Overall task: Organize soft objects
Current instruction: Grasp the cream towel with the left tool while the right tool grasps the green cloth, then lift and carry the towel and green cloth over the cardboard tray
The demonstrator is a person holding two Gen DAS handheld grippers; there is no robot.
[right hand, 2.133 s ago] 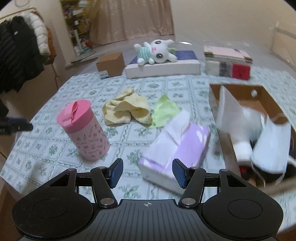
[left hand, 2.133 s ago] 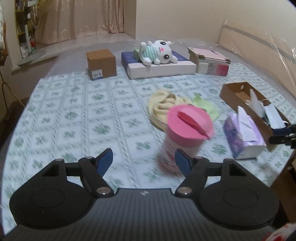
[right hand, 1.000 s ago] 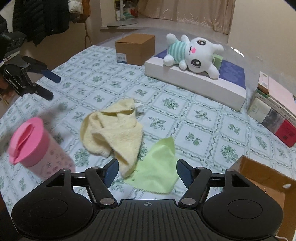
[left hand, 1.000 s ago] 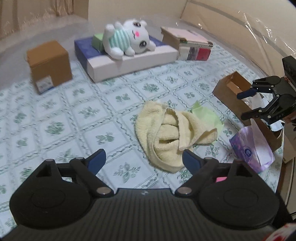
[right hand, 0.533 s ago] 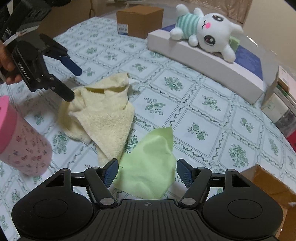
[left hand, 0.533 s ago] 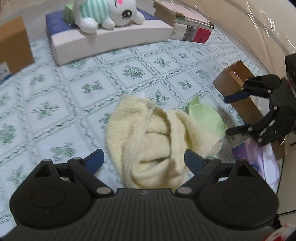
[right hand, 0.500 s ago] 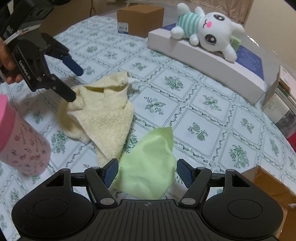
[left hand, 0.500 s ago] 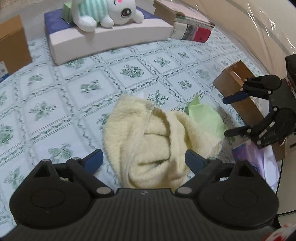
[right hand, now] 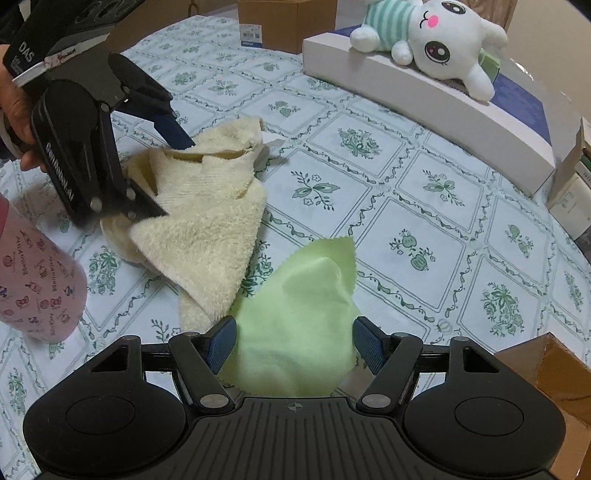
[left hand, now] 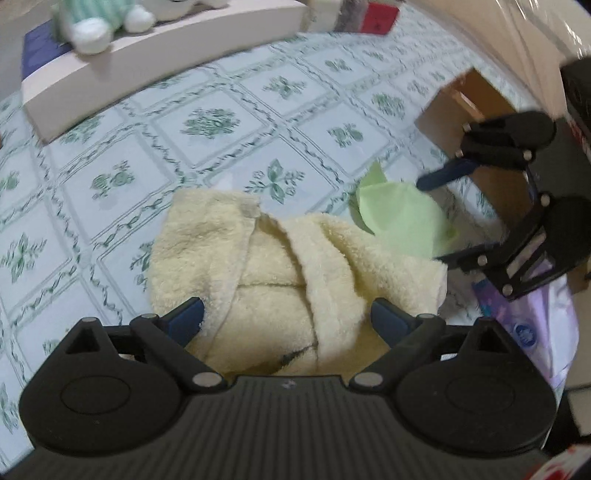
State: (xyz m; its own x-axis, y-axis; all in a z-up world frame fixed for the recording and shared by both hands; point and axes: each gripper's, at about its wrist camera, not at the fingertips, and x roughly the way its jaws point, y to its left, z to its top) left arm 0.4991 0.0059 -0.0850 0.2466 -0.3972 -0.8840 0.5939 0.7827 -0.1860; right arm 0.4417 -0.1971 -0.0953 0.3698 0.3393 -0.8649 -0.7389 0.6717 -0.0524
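Table point(right hand: 436, 206) under green floral-patterned cloth; beige wall point(left hand: 491, 22) behind with clear plastic sheeting; soft indoor light.

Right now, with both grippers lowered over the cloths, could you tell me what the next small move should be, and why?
Probably close the left gripper on the yellow towel: its jaws, which have just been opening, straddle the bunched folds without pressing them. The right gripper hangs open over the green cloth.

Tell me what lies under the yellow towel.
The yellow towel rests on the patterned tablecloth and overlaps an edge of the green cloth. Its folds hide whatever else may be beneath.
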